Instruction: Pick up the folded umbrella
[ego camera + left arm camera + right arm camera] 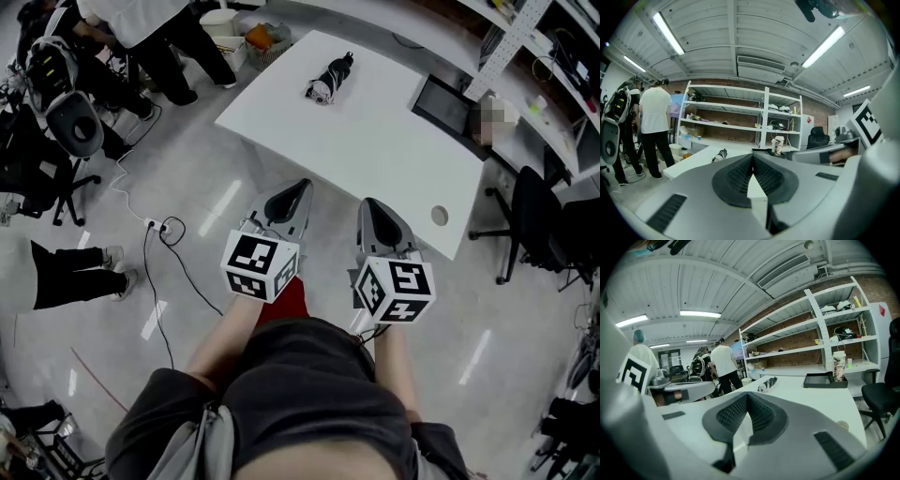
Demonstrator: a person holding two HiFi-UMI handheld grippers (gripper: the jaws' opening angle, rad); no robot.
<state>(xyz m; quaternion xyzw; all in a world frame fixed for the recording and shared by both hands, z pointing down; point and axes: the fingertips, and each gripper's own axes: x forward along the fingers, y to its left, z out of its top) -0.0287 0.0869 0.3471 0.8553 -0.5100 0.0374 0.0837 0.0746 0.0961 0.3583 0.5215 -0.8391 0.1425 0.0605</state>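
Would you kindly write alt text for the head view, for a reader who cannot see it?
The grey left gripper and right gripper, jaws shut and empty, point toward a white table; a folded black-and-white umbrella lies near its far end.

Left gripper (300,187), jaws together, empty; right gripper (368,203) likewise, alongside.

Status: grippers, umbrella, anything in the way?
Left gripper and right gripper both shut, empty, at the table's near edge. Folded umbrella lies untouched near its far edge. Nothing in the way; black tray off to the right.
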